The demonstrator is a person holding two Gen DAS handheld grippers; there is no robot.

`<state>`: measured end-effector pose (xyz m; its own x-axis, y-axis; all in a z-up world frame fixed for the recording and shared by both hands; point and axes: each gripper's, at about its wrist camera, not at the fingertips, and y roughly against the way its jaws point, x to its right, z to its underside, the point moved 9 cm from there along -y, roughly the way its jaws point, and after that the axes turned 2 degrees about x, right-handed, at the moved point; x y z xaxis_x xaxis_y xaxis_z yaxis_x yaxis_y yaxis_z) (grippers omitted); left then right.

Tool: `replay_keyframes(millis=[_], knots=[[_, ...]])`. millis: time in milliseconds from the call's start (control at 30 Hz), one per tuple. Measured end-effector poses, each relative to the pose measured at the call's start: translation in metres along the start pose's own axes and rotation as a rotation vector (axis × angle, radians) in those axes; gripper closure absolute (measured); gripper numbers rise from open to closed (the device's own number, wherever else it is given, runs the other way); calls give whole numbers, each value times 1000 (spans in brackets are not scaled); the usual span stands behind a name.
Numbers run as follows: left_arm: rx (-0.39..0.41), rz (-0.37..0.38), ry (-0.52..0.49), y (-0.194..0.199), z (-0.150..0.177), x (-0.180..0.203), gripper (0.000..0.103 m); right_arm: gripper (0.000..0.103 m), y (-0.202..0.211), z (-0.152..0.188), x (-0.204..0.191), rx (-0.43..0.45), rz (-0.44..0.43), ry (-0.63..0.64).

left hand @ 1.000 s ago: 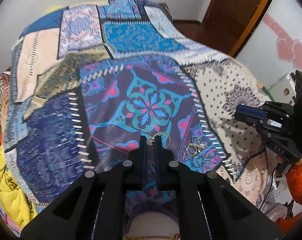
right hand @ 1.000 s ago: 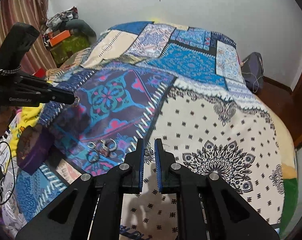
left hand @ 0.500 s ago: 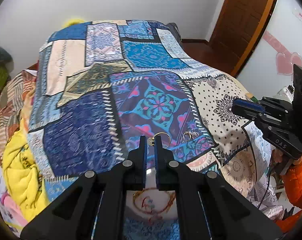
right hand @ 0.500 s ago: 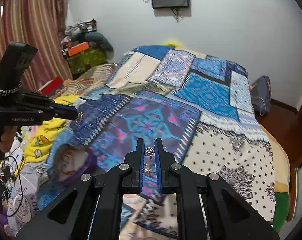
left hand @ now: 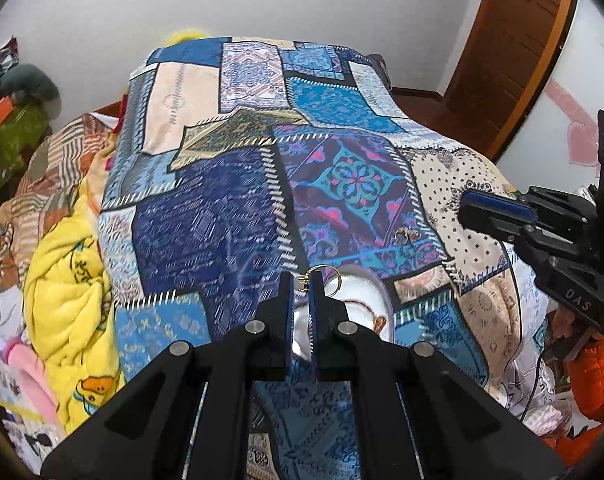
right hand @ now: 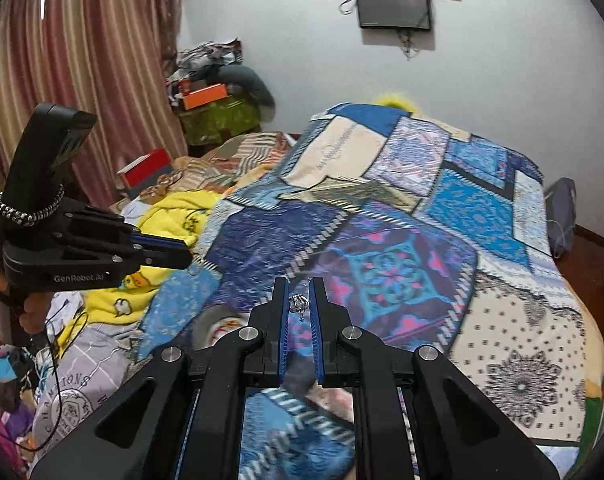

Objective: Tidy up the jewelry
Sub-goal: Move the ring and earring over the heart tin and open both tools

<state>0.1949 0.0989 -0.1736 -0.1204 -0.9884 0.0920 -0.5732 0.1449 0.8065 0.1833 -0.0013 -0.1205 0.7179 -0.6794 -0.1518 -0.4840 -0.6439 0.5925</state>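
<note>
Left wrist view: we've lifted both grippers off the bed (left hand: 230,208), left gripper (left hand: 301,280) fingers clamped on a gold ring (left hand: 329,278), right gripper (right hand: 299,304) fingers on a silver piece (right hand: 299,302), ready for the round box (left hand: 366,300).

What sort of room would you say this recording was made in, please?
Most likely a bedroom in a home: a bed under a patchwork bedspread fills the view, a yellow blanket lies crumpled beside it, a small screen hangs on the wall, and striped curtains cover one side.
</note>
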Motion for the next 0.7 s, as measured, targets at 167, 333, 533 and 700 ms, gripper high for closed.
replay_keyframes(millis=[167,333,533,700], knots=[[-8,9,12,-2,13,0,98,94,-18,12,-21,-43,-36,21],[-32,29,4,-16,26,8,98,94,-37,27,-30,-95,-55,23],[-68,47,-18,-38,36,18,98,94,-58,42,-29,-158,-58,23],[-89,64,-28,-52,41,23,98,94,-69,51,-27,-193,-62,15]])
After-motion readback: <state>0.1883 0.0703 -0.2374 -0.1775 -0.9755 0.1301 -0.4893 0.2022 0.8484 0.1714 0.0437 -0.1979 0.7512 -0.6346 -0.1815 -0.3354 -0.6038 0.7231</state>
